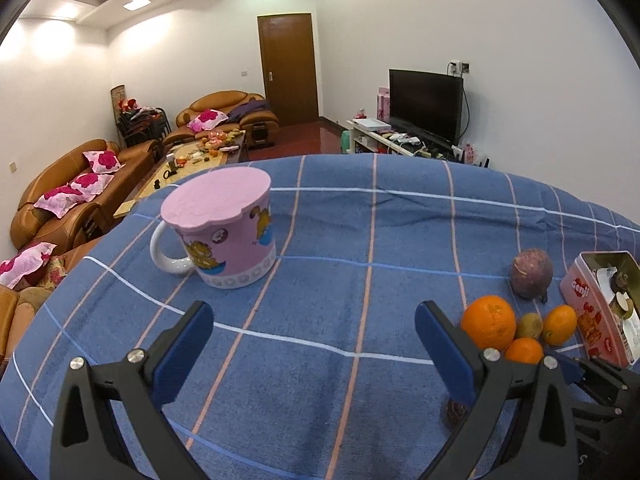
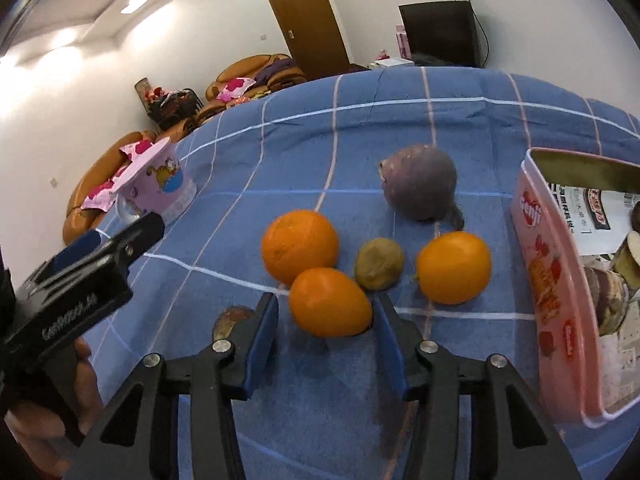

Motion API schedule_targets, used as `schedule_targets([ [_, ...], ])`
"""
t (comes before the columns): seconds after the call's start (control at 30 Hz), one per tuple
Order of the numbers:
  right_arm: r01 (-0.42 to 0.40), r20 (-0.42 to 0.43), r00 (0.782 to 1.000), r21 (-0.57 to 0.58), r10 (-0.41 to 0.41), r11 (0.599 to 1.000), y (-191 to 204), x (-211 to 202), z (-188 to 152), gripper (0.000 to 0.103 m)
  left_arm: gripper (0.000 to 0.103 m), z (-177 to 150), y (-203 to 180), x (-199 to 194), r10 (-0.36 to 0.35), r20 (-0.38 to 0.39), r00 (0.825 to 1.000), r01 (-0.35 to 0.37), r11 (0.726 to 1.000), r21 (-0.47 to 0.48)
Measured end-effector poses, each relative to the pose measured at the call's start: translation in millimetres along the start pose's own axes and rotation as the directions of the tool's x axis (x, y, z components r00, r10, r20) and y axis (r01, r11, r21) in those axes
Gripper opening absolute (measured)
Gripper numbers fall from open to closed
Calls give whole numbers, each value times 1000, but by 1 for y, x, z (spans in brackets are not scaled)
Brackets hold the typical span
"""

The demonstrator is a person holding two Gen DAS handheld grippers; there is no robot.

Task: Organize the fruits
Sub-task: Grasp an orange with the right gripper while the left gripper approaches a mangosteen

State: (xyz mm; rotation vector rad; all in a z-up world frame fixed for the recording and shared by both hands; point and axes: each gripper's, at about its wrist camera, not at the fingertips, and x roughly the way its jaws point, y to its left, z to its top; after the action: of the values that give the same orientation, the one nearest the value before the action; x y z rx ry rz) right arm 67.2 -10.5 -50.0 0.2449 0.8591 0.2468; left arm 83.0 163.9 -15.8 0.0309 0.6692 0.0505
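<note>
The right gripper (image 2: 326, 322) straddles a small orange (image 2: 329, 302), right pad touching, left pad just clear, not yet clamped. A larger orange (image 2: 300, 246) and a kiwi (image 2: 379, 264) crowd just beyond. The left gripper (image 1: 314, 340) gapes empty.

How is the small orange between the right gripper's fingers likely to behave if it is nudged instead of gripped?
The small orange looks rounded and smooth, so it would probably roll on the cloth. It lies close to the big orange, which it may push. Its skin looks firm, likely safe for the right gripper.

Pink tin (image 2: 556, 280) cut off at right; its contents unclear.
</note>
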Motion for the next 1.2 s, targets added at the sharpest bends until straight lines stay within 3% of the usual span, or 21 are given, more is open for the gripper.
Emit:
schedule_targets([
  [0.2, 14, -17, 1000, -54, -15, 998, 10, -2, -2, 44, 101, -1, 2, 0, -35, -7, 999, 35, 999, -6],
  [0.33, 0, -9, 1000, -71, -1, 998, 6, -17, -12, 43, 96, -1, 0, -4, -130, -4, 991, 130, 991, 1],
  [0.47, 6, 66, 998, -106, 1, 994, 2, -47, -22, 43, 92, -3, -10, -8, -256, -38, 966, 258, 965, 44],
  [0.57, 24, 138, 990, -119, -7, 993, -7, -70, -25, 43, 86, -9, -26, -9, -367, -110, 924, 378, 921, 97],
  [0.6, 40, 172, 985, -122, -19, 992, -11, -80, -26, 43, 80, -12, -32, -10, -379, -121, 918, 392, 911, 123],
  [0.7, 81, 237, 970, -127, -50, 989, -20, -95, -25, 43, 65, -22, -55, -10, -368, -159, 916, 396, 893, 212],
  [0.87, 82, 266, 963, -107, -50, 991, -29, -102, -15, 43, 63, -31, -68, 9, -336, -243, 910, 391, 890, 235],
  [0.93, 56, 252, 967, -86, -33, 995, -34, -102, -13, 43, 57, -33, -73, 14, -323, -280, 904, 393, 886, 246],
  [1.07, 55, 236, 971, -71, -36, 996, -37, -99, -13, 43, 39, -31, -69, 13, -354, -274, 894, 418, 879, 228],
  [1.2, 66, 246, 968, -66, -48, 996, -38, -99, -15, 43, 39, -29, -68, 12, -357, -261, 897, 415, 883, 218],
])
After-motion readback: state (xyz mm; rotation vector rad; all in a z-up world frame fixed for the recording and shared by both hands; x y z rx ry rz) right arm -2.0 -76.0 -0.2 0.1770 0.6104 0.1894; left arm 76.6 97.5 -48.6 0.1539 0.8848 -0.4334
